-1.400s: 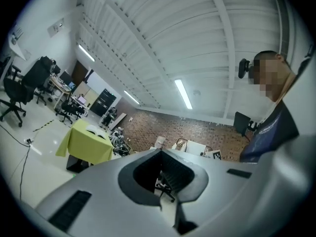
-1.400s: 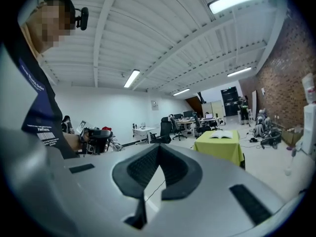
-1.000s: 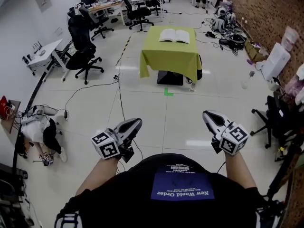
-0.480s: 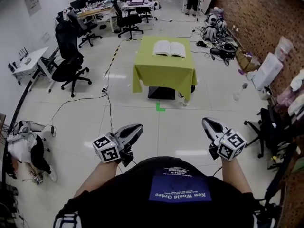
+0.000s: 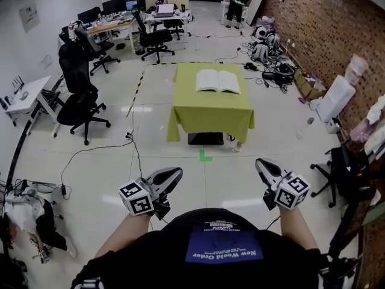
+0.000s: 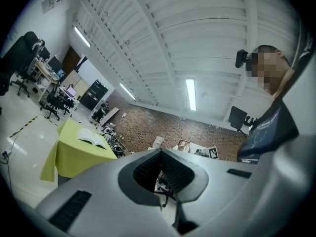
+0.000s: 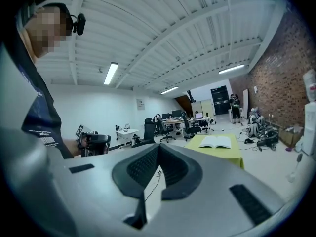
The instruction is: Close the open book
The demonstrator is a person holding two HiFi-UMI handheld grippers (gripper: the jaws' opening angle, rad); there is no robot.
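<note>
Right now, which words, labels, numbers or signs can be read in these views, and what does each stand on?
"New World Order": on the blue patch of the person's shirt, upside down in the head view.
Smaller print above it on the shirt: too small to read.
Pages of the book: too small to read.
The poster on the wall: too blurred to read.
Nothing else can be read.
</note>
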